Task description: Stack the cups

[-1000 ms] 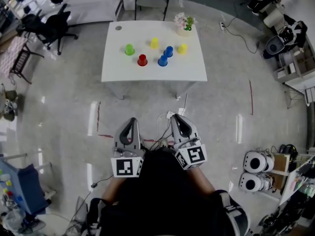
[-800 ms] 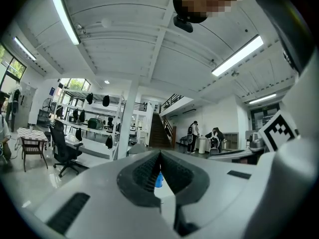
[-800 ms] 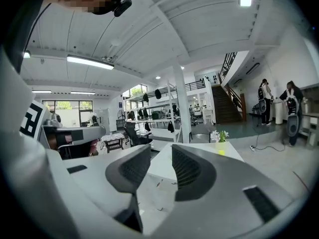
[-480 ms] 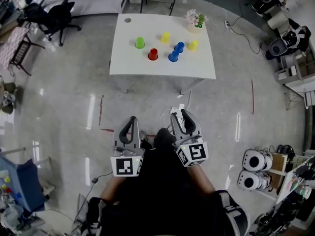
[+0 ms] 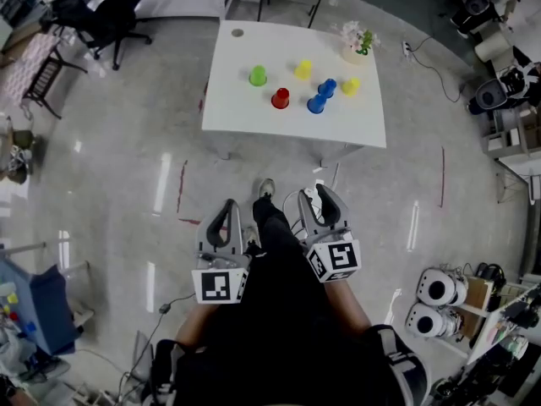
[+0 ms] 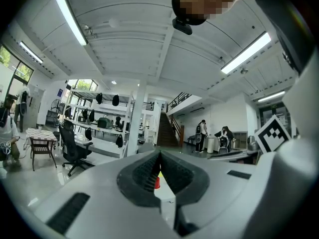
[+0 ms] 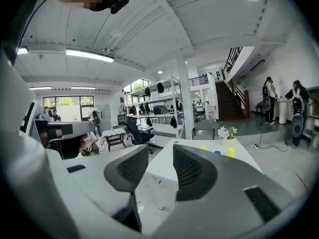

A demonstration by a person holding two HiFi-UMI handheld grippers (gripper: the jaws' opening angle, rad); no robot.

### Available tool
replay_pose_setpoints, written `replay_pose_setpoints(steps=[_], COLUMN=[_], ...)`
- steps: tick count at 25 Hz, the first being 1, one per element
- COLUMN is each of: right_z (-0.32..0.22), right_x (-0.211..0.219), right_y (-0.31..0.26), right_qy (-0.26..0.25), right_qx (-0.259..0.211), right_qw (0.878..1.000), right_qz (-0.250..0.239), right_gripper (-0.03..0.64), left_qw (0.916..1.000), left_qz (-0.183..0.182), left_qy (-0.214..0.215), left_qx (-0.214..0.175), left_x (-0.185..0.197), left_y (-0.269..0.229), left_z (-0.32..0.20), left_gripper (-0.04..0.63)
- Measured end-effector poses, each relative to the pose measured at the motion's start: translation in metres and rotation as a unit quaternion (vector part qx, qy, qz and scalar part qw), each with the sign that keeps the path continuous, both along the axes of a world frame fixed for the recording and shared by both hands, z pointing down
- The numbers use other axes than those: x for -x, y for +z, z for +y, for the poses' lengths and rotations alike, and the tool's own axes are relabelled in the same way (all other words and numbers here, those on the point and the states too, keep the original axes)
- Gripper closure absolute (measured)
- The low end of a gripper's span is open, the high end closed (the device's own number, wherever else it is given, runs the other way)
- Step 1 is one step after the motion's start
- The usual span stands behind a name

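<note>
In the head view, six cups stood separately on the white table [image 5: 245, 117], far ahead of the person: a green cup [image 5: 258, 76], a red cup [image 5: 280, 99], two blue cups [image 5: 318, 104] close to each other and two yellow cups [image 5: 303, 69]. No cup was inside another, so I judge that the stacking had not begun. A pot of flowers [image 5: 357, 41] stood at the far right corner. The left gripper [image 5: 226, 212] and the right gripper [image 5: 316, 194] were held low before the body, above the floor [image 5: 118, 184] and well apart from the table. One leg was put forward, so the person was probably walking to the table.

In the left gripper view, the jaws were closed together with nothing held. Only a thin slit remained, and the red cup showed through it far away, so this gripper pointed toward the table.

In the right gripper view, the jaws had just been opening and stood apart. Nothing was between them. Only the table and the floor showed behind the gap. Probably this gripper was made ready for the first cup.
</note>
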State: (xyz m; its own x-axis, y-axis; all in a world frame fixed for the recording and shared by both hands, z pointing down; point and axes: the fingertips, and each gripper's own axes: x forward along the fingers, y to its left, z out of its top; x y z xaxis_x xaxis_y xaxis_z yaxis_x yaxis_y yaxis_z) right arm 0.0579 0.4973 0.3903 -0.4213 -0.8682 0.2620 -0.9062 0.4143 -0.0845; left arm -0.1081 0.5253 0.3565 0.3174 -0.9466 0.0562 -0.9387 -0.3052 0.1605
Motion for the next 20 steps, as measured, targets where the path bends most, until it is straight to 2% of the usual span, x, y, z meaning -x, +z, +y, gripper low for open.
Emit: replay_pose_setpoints(steps=[7, 13, 20], right_z=[-0.070, -0.140, -0.224], right_x=[0.006, -0.004, -0.011], right_y=[0.005, 0.019, 0.022], right_qy=[-0.010, -0.020, -0.033], right_qx=[-0.003, 0.013, 0.027], right_qw=[1.000, 1.000, 0.999], right_qz=[0.000, -0.003, -0.006], right_gripper=[0.449, 0.449, 0.446], left_qw=[1.0000, 1.0000, 0.9999], left_qz=[-0.007, 0.000, -0.014], left_qy=[-0.007, 0.000, -0.002], left_qx=[-0.001, -0.002, -0.005], left_x=[0.004, -0.017, -0.034], left_y=[0.004, -0.003, -0.021], left_z=[-0.062, -0.135, -0.221], left_gripper=[0.574, 0.574, 0.574])
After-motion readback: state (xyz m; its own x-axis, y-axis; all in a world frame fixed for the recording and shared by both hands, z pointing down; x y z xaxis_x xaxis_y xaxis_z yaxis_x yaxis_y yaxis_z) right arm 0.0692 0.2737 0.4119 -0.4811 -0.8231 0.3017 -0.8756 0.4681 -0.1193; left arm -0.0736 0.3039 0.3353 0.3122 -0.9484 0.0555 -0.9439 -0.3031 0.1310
